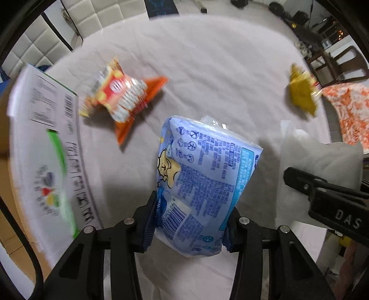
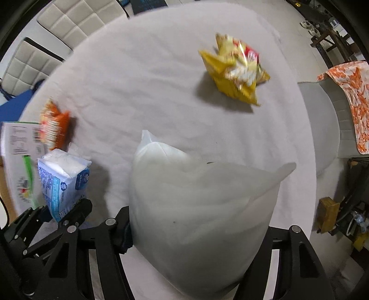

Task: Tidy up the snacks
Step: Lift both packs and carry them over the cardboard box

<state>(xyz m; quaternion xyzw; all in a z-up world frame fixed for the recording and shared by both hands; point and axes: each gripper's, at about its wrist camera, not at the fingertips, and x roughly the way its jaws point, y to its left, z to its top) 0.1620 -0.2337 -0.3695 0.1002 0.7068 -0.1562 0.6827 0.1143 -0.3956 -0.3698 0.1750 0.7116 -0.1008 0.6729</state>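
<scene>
My left gripper (image 1: 190,227) is shut on a pale blue snack packet (image 1: 203,180) and holds it above the white tablecloth (image 1: 207,69). In the right wrist view the same blue packet (image 2: 64,177) hangs at the lower left. My right gripper (image 2: 198,233) is shut on a milky white plastic bag (image 2: 200,203), which hides its right finger. An orange-red snack bag (image 1: 122,97) lies beyond the blue packet. A yellow snack bag (image 2: 235,69) lies at the far right of the table.
A cardboard box with a white and green printed flap (image 1: 46,150) stands at the table's left edge. Padded chairs (image 2: 69,20) ring the far side. A grey chair carries an orange-patterned cloth (image 2: 352,101) on the right.
</scene>
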